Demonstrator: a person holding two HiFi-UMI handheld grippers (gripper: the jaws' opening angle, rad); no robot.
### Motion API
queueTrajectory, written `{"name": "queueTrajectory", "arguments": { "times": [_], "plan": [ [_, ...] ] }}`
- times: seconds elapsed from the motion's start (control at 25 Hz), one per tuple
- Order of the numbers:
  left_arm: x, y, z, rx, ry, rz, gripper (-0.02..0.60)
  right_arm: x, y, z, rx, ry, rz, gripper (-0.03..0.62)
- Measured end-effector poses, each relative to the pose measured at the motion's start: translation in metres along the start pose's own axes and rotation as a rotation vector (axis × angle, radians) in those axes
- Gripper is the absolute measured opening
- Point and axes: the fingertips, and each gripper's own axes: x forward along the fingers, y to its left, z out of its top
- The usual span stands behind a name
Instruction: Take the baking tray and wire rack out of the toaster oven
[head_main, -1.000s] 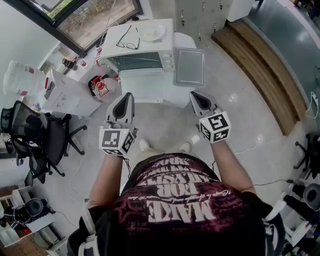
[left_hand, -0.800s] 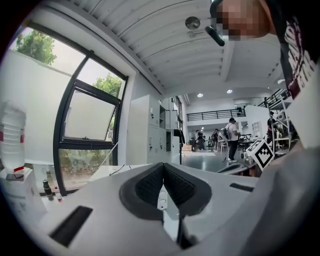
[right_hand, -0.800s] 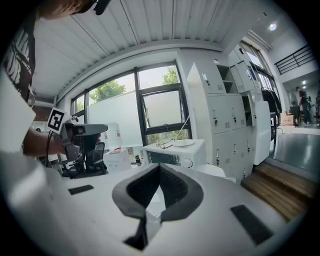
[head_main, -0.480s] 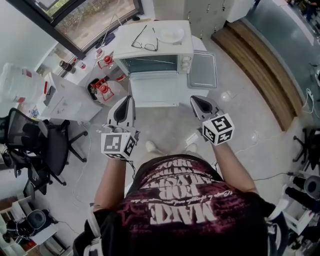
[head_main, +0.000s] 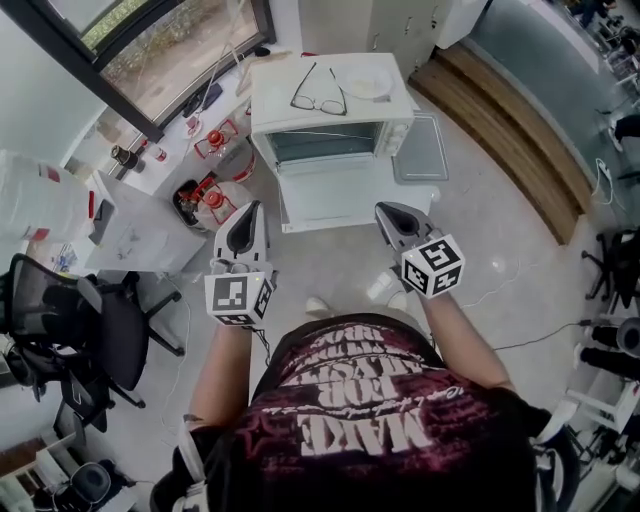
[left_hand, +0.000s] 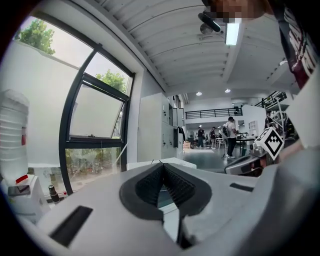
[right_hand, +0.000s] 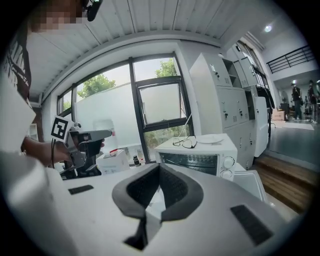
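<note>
A white toaster oven (head_main: 330, 105) stands on a low white table (head_main: 345, 200), its dark front toward me. I cannot tell whether its door is open. A thin rack line (head_main: 325, 135) shows inside the front. A grey baking tray (head_main: 420, 150) lies flat on the table, right of the oven. My left gripper (head_main: 247, 215) and right gripper (head_main: 392, 212) hover short of the table, both shut and empty. In the right gripper view the oven (right_hand: 200, 150) is ahead past the closed jaws of the right gripper (right_hand: 159, 167). The left gripper (left_hand: 161, 167) points past the window.
Glasses (head_main: 320, 100) and a white plate (head_main: 368, 85) rest on the oven's top. Red canisters (head_main: 205, 190) sit on the floor left of the table. A black office chair (head_main: 70, 320) and white cabinet (head_main: 130, 235) stand at left, a wooden step (head_main: 510, 120) at right.
The person has walked toward the oven, which now sits nearer and larger in the head view. Both grippers came forward with the body and stay shut.
</note>
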Motion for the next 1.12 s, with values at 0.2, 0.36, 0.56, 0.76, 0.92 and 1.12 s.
{"name": "queueTrajectory", "arguments": {
  "times": [0.2, 0.36, 0.56, 0.76, 0.92, 1.12],
  "plan": [
    [0.001, 0.022, -0.015, -0.013, 0.047, -0.016, 0.006, 0.011, 0.024, 0.001, 0.011, 0.011, -0.032, 0.003],
    [0.003, 0.023, -0.014, -0.041, 0.026, -0.037, 0.006, 0.013, 0.03, -0.001, -0.009, 0.035, -0.05, 0.003],
    [0.005, 0.021, -0.016, -0.041, 0.023, -0.05, 0.006, 0.019, 0.029, -0.001, 0.015, 0.032, -0.063, 0.003],
    [0.009, 0.034, -0.023, -0.043, 0.048, -0.034, 0.006, 0.037, 0.027, -0.012, 0.071, 0.037, -0.038, 0.003],
    [0.017, 0.044, -0.028, -0.092, 0.06, -0.024, 0.006, 0.058, 0.021, -0.019, 0.106, 0.038, -0.009, 0.003],
    [0.034, 0.059, -0.031, -0.065, 0.078, -0.003, 0.006, 0.092, 0.008, -0.027, 0.153, 0.063, 0.018, 0.003]
  ]
}}
